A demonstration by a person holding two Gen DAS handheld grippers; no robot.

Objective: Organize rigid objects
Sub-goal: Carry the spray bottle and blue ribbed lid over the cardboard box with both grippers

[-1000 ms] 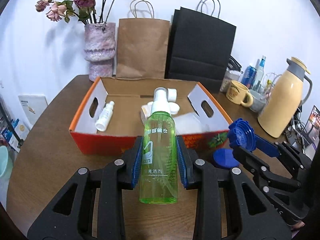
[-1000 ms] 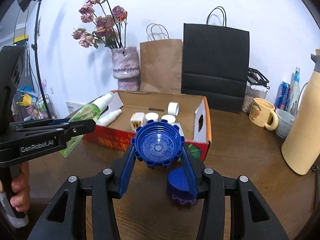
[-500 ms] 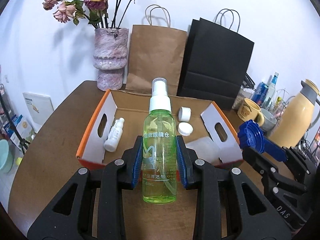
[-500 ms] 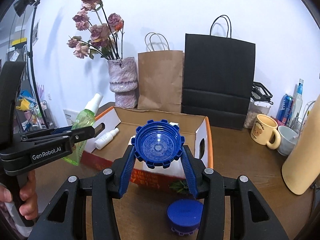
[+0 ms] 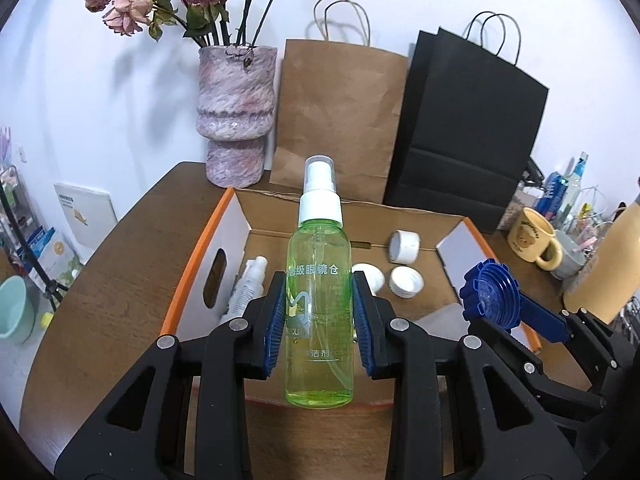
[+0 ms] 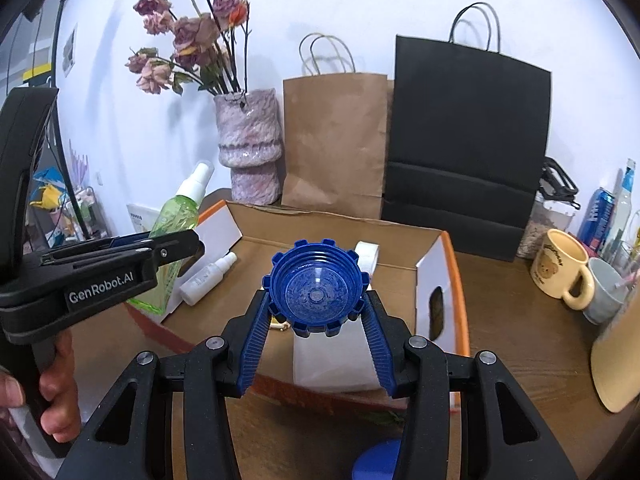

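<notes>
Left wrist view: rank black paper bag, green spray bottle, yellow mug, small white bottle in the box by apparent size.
1. black paper bag
2. green spray bottle, though held closest to the camera, so inflated
3. yellow mug
4. small white bottle, partly hidden behind the left gripper, so the last two are unsure

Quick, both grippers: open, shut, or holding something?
Left gripper: shut on the green spray bottle, held upright.
Right gripper: shut on the blue ridged cap.

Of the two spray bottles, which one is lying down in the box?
The small white bottle, lying on its side by the box's left wall. The green bottle is held above the box in the left gripper.
</notes>
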